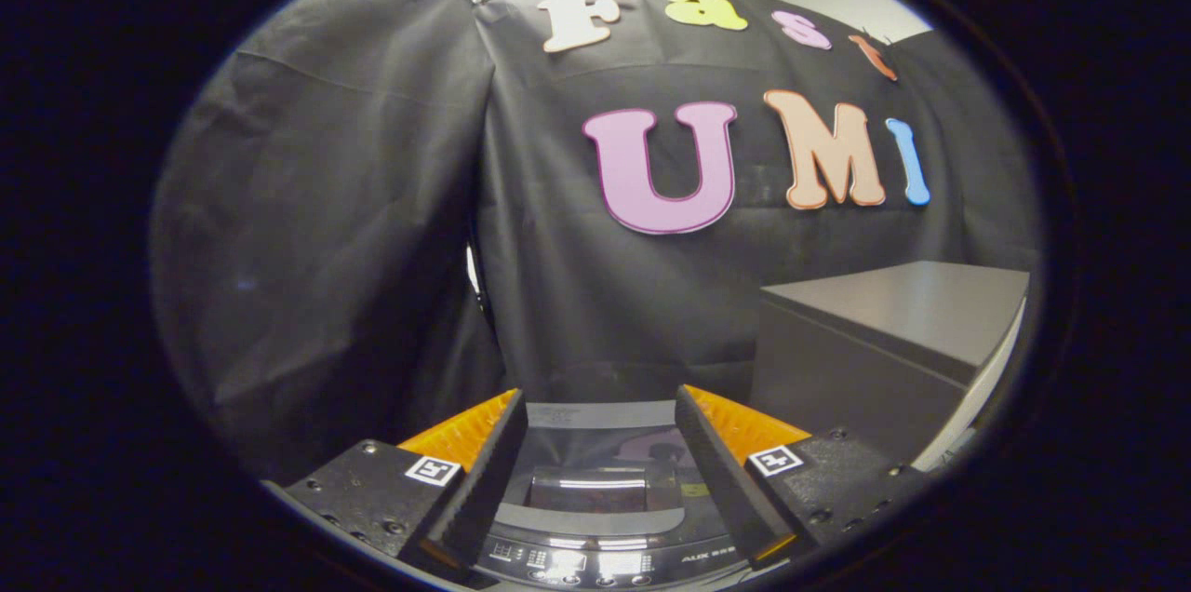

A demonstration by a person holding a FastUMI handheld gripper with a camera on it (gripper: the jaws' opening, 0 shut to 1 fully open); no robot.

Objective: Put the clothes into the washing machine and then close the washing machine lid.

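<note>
My gripper (600, 443) hangs with its fingers spread, holding nothing. The washing machine (595, 518) sits between and below them, glossy lid (595, 471) down, a grey cabinet (884, 331) on the right.

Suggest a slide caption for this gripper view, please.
Open gripper poised above the washing machine, its glossy lid lying shut between the fingers, a grey cabinet beside.

I am looking into a staged recording booth: black cloth (595, 294) hangs as the wall directly behind a top-loading washing machine (595, 518), and a plain grey cabinet (875, 341) stands beside that machine, against the same cloth.
</note>
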